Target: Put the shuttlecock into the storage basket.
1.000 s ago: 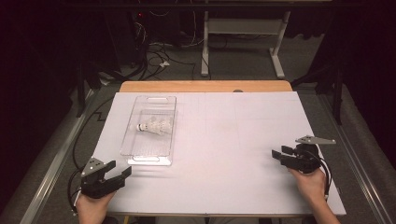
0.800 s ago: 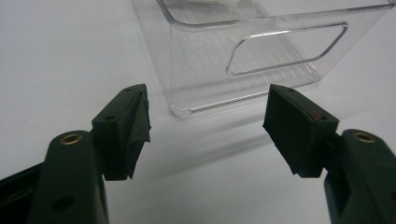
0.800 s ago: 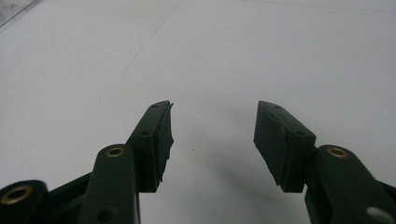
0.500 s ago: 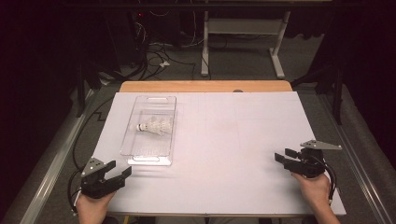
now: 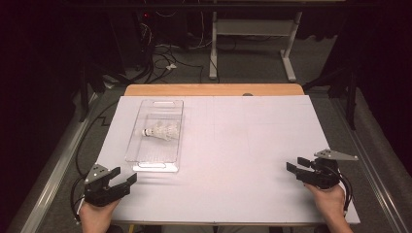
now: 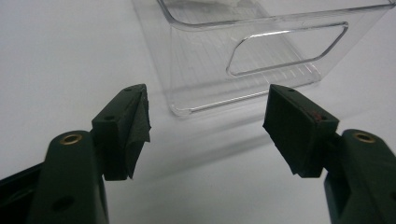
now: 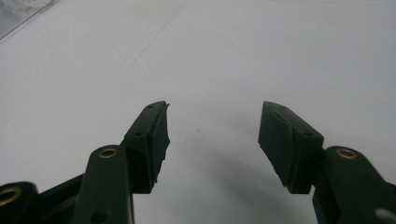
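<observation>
A clear plastic bin (image 5: 156, 160) stands on the left part of the white table top, and a white shuttlecock (image 5: 160, 131) lies on its side inside it. My left gripper (image 5: 124, 177) rests open near the front left corner, a short way in front of the bin's near end. In the left gripper view the bin's handled end wall (image 6: 261, 60) rises just beyond the open left gripper (image 6: 208, 123). My right gripper (image 5: 295, 165) sits near the front right, pointing left, and its jaws have just been opening. Nothing lies between the jaws of the right gripper (image 7: 212, 140).
The white sheet (image 5: 243, 145) covers most of the table, with a strip of bare wood (image 5: 214, 90) at the far edge. Beyond the table, cables (image 5: 160, 53) and a white stand's legs (image 5: 250, 48) occupy the dark floor.
The right gripper has drifted slightly toward the right front of the table. The left gripper, bin and shuttlecock have stayed put.
</observation>
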The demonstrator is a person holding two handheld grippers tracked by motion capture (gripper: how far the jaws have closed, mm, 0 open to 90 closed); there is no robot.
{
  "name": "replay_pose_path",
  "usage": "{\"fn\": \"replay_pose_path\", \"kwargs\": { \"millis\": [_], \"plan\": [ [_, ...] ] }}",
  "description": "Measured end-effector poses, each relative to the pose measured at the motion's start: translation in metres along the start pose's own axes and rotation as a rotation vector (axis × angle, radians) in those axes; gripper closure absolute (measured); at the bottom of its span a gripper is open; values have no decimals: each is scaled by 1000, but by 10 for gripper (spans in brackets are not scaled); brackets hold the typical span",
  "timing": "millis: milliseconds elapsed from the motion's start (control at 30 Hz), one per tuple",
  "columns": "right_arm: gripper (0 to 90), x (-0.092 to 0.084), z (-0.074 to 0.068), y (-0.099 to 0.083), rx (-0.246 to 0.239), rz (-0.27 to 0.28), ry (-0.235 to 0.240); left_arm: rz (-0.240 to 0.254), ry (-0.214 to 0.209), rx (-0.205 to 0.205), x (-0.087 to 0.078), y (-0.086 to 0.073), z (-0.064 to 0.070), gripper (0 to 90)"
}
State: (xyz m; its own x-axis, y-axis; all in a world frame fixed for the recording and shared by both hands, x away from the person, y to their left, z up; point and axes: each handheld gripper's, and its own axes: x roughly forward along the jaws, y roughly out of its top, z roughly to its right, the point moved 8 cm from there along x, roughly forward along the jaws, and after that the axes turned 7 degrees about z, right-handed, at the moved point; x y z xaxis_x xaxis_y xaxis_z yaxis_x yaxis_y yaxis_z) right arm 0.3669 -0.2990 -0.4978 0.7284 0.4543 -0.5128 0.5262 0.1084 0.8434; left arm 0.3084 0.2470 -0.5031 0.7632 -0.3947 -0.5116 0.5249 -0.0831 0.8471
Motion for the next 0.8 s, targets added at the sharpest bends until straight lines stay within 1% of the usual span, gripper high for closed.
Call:
{"fn": "replay_pose_path", "kwargs": {
  "millis": [367, 400, 567, 667, 800],
  "plan": [
    [415, -8, 2, -6, 9, 24, -7, -3, 2, 2, 0, 0, 0, 323],
    [414, -9, 3, -7, 3, 26, -6, -2, 3, 2, 0, 0, 0, 323],
    [403, -12, 3, -9, 6, 32, -6, 2, 4, 0, 0, 0, 0, 323],
    [396, -13, 3, -9, 16, 38, -4, 1, 3, 1, 0, 0, 0, 323],
    [393, -14, 5, -10, 16, 43, -14, 2, 3, 2, -1, 0, 0, 323]
  ]
}}
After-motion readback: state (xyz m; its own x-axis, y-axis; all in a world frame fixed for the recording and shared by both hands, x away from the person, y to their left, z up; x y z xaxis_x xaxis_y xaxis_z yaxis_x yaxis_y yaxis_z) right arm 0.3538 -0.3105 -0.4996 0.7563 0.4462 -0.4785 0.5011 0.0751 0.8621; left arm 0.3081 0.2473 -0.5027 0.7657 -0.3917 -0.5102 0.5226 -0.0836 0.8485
